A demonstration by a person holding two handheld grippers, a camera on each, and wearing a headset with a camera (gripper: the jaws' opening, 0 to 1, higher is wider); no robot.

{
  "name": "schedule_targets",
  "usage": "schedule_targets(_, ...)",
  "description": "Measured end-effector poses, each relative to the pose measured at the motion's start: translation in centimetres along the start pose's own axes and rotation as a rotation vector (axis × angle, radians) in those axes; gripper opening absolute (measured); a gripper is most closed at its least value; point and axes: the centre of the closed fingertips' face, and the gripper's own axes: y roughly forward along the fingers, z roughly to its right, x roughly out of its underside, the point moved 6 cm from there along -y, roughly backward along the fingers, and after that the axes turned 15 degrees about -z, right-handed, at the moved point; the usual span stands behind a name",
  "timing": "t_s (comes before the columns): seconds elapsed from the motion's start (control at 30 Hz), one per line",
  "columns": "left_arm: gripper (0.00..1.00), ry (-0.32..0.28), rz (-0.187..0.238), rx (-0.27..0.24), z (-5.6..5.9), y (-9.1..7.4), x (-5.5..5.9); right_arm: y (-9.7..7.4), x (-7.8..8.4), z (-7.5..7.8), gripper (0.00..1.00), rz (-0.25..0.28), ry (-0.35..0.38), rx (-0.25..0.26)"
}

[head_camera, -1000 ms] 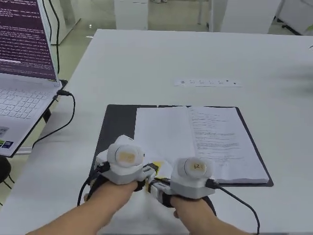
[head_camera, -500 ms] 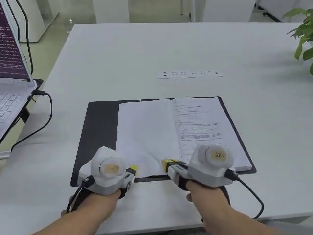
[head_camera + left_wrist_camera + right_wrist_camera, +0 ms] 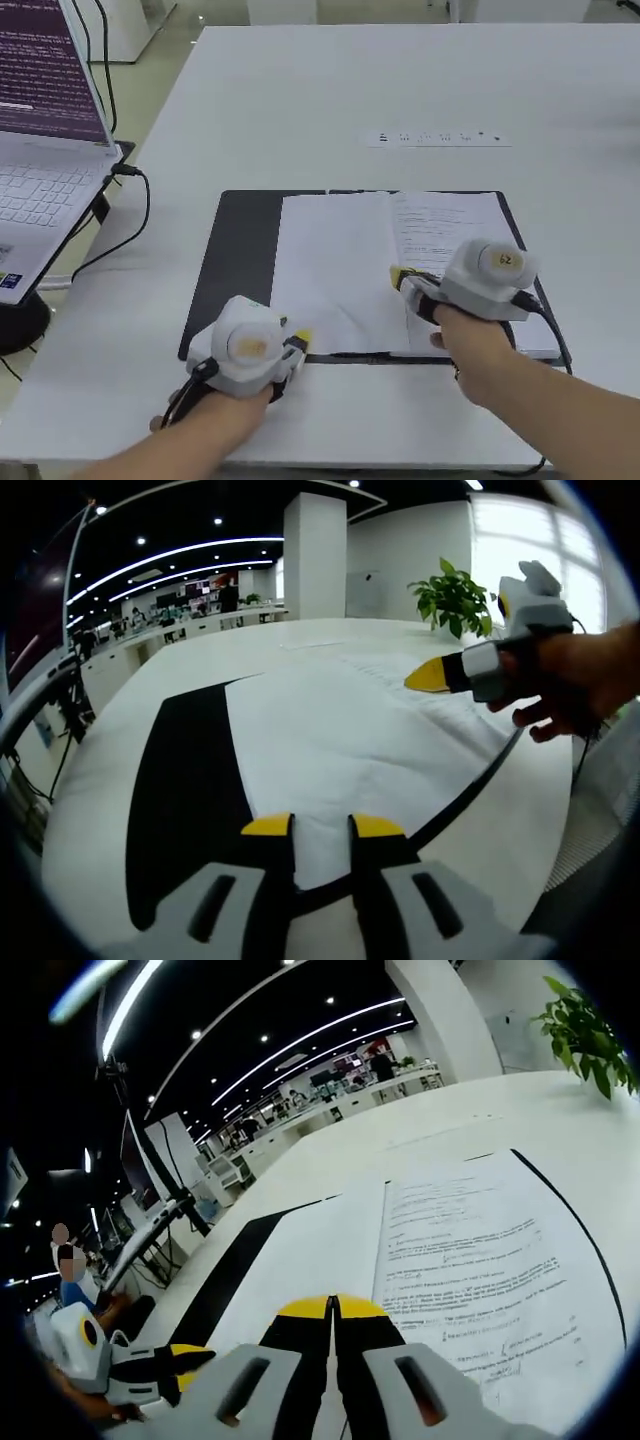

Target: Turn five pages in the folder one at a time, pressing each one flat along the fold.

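Lying open on the white table (image 3: 350,90), the folder (image 3: 240,260) has thin, floppy sheets that would likely crease easily. The right gripper (image 3: 400,277), jaws clenched on nothing, hovers by the fold (image 3: 388,230). The left gripper (image 3: 297,343), jaws slightly parted, sits at the blank page's (image 3: 335,260) bottom edge. I'd pinch the printed page (image 3: 450,225) lightly at its outer corner.

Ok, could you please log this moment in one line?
folder open | left gripper at bottom edge, jaws apart | right gripper near fold, jaws shut
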Motion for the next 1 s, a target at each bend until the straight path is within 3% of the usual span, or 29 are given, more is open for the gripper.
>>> schedule_targets(0.3, 0.2, -0.006, 0.013, 0.0, -0.1, 0.1, 0.0, 2.9, -1.1, 1.7, 0.0, -0.026, 0.027, -0.003)
schedule_targets(0.6, 0.2, -0.011, 0.013, 0.001, -0.2, 0.2, 0.0, 4.3, -3.4, 1.6, 0.0, 0.009, 0.06, -0.022)
schedule_targets(1.0, 0.2, -0.017, 0.017, 0.002, -0.4, 0.6, -0.2, 6.7, -6.4, 3.0, 0.0, 0.043, 0.098, -0.003)
